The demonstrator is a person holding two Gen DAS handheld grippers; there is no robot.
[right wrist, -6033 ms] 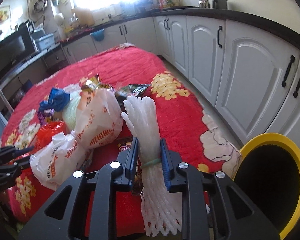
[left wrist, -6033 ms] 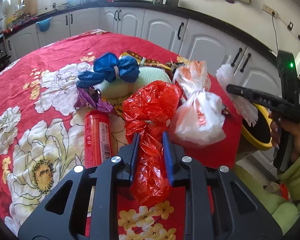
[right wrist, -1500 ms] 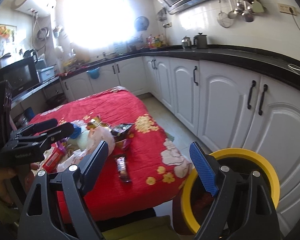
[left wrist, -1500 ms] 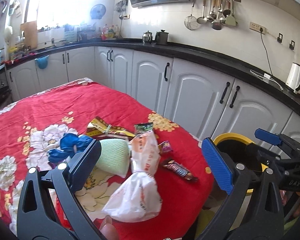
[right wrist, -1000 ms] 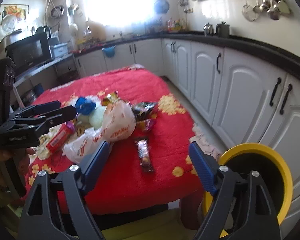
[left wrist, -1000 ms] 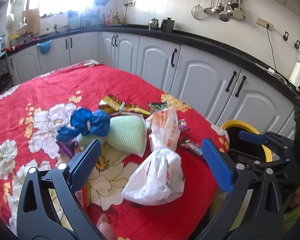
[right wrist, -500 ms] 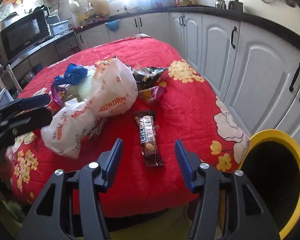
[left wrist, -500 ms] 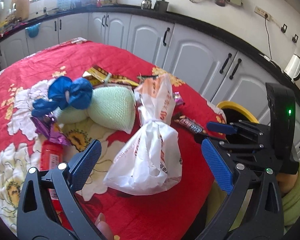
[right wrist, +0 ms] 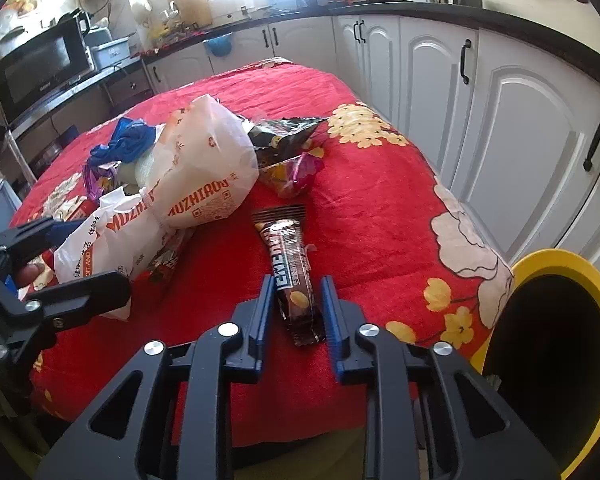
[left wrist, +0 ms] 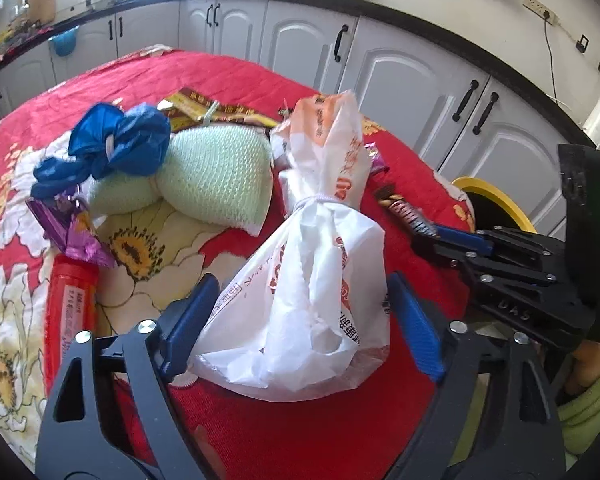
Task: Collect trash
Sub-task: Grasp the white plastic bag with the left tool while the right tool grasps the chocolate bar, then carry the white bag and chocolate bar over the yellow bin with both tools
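A tied white plastic bag with orange print (left wrist: 308, 264) lies on the red flowered tablecloth (left wrist: 300, 432). My left gripper (left wrist: 300, 312) is open, its blue pads on either side of the bag's fat end. The bag also shows in the right wrist view (right wrist: 172, 200). A brown candy bar wrapper (right wrist: 292, 264) lies near the table's edge. My right gripper (right wrist: 294, 300) is open, narrowed around the bar's near end with small gaps showing. The yellow-rimmed bin (right wrist: 560, 344) stands at the table's right edge.
More trash lies on the table: a blue bag (left wrist: 108, 148), green foam netting (left wrist: 216, 180), a purple wrapper (left wrist: 68, 228), a red tube (left wrist: 72, 308), a black snack packet (right wrist: 280, 132), a pink-yellow wrapper (right wrist: 292, 172). White cabinets (right wrist: 500, 120) stand behind.
Both grippers dropped their earlier trash and came back from the bin. The left moved in around the white bag. The right moved in and narrowed around the candy bar.
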